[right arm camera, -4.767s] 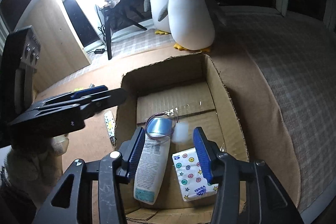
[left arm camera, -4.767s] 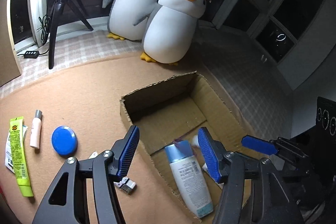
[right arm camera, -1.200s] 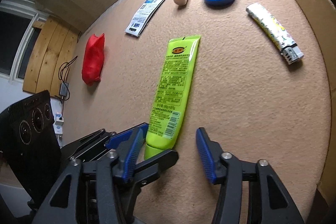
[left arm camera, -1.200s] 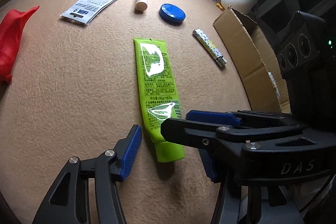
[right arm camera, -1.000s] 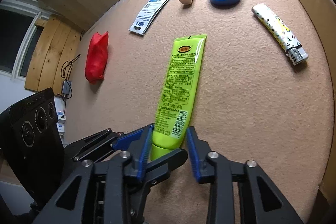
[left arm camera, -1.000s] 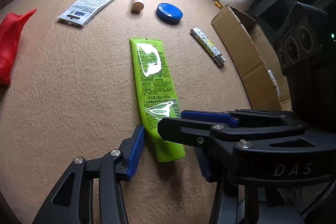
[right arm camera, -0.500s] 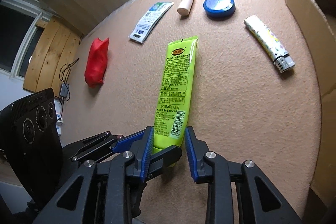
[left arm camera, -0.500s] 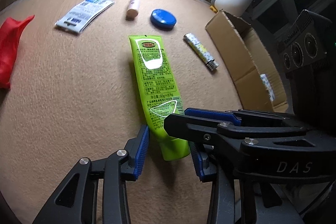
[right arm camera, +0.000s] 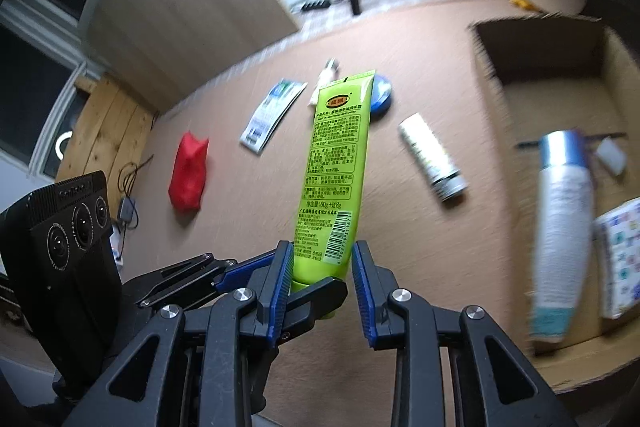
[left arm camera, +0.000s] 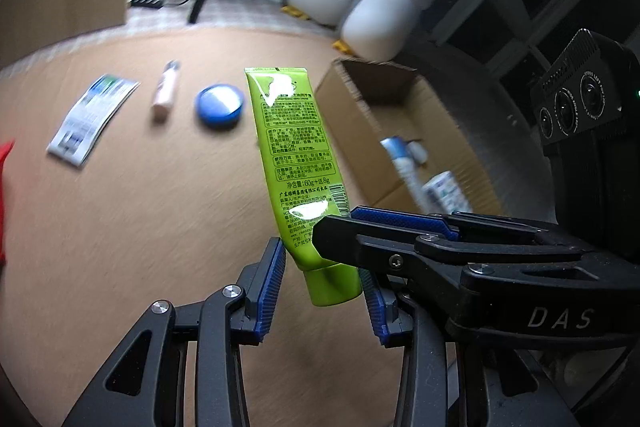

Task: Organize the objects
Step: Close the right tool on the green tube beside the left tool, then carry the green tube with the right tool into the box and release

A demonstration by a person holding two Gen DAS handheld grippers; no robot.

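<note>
Lifted off the tan mat (left arm camera: 120, 227) since a second ago, the green tube (left arm camera: 296, 163) is pinched near its cap by the right gripper (right arm camera: 322, 277), with the left gripper (left arm camera: 324, 291) fingers narrowly parted around the cap

Tan carpet (left arm camera: 120, 227), dark windows (right arm camera: 36, 75)

Green tube (left arm camera: 296, 163) cap end hidden behind jaws, background motion-blurred
</note>
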